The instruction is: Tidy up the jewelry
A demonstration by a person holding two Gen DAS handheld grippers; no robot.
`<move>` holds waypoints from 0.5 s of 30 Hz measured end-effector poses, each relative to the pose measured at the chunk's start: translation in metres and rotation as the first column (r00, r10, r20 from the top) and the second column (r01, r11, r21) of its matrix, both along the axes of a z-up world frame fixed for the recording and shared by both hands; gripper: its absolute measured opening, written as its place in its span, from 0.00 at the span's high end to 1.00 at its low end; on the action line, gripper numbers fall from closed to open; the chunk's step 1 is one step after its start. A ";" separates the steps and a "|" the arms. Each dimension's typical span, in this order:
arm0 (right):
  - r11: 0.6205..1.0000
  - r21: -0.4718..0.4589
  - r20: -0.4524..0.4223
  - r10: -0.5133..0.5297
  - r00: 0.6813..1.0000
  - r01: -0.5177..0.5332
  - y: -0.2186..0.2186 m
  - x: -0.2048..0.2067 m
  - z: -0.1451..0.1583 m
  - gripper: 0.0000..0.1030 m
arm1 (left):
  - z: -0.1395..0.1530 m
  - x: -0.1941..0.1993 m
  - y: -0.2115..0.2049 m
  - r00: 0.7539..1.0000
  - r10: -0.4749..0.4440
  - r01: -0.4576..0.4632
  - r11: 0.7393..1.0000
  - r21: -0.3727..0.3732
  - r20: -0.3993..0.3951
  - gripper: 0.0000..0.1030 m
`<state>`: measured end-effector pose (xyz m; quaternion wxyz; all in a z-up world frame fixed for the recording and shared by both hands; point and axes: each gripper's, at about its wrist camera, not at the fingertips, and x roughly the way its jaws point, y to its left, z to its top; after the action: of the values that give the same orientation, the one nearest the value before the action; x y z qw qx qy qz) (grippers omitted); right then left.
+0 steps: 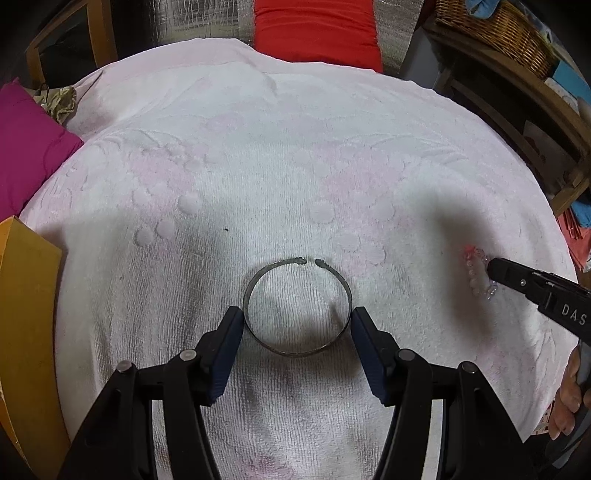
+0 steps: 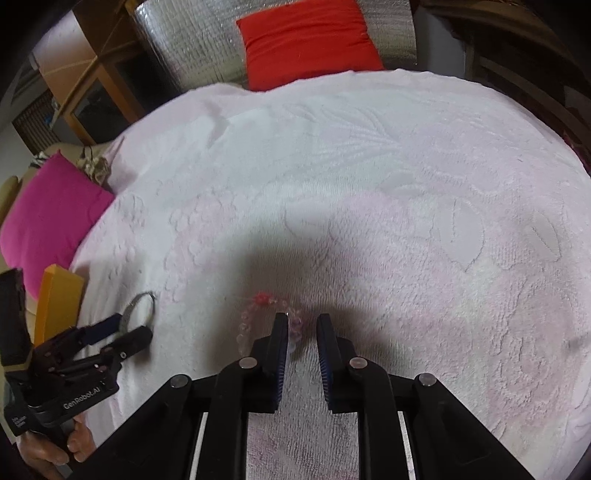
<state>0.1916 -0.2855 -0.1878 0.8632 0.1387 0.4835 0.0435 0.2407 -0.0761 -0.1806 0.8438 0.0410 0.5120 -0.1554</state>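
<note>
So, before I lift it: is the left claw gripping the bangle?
Yes, it seems: both pads touch the bangle sides, left claw around it.

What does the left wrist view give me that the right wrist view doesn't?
Left wrist only: the open-ended grey metal bangle seen whole, clamped between the left gripper pads, plus a wicker basket. Right wrist only: the right gripper jaws narrowly apart, one finger lying over the clear pink bead bracelet, nothing visibly pinched. Both: the pale pink towel, red cushion, magenta cushion, orange box.
</note>
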 end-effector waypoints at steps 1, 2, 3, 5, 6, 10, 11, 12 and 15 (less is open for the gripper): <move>1.000 -0.012 0.000 0.008 1.000 -0.008 0.003 0.000 -0.001 0.77 | 0.000 0.001 0.001 1.000 0.000 0.000 1.000 0.000 0.000 0.40; 1.000 -0.023 0.001 0.014 1.000 -0.014 0.005 0.000 -0.001 0.76 | -0.001 0.001 0.000 1.000 0.000 0.000 1.000 0.001 0.000 0.40; 0.999 -0.038 0.003 0.020 1.000 -0.019 0.008 0.000 -0.001 0.76 | -0.001 0.000 0.001 1.000 -0.001 0.001 1.000 0.003 0.001 0.40; 0.997 -0.068 0.017 0.026 1.000 -0.025 0.013 -0.002 -0.002 0.75 | -0.002 -0.001 -0.002 1.000 -0.004 0.004 1.000 0.014 0.009 0.40; 0.996 -0.085 0.022 0.030 0.999 -0.028 0.015 -0.002 -0.002 0.75 | -0.002 -0.002 -0.003 1.000 -0.006 0.006 1.000 0.018 0.014 0.40; 0.979 -0.194 0.046 0.078 0.996 -0.068 0.030 -0.005 -0.001 0.89 | -0.004 -0.006 -0.007 1.000 -0.009 0.008 1.000 0.021 0.027 0.40; 0.976 -0.206 0.051 0.085 0.995 -0.073 0.032 -0.006 -0.001 0.89 | -0.004 -0.007 -0.008 0.999 -0.010 0.009 1.000 0.017 0.030 0.41; 0.974 -0.213 0.057 0.091 0.994 -0.077 0.033 -0.007 -0.001 0.91 | -0.004 -0.007 -0.009 0.999 -0.013 0.012 1.000 0.011 0.032 0.41; 0.974 -0.213 0.077 0.093 0.993 -0.075 0.033 -0.009 0.003 0.91 | -0.003 -0.009 -0.010 0.999 -0.022 0.022 1.000 -0.003 0.037 0.41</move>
<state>0.1828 -0.2527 -0.1852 0.8904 0.0242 0.4531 0.0344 0.2320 -0.0863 -0.1836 0.8514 0.0481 0.4957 -0.1645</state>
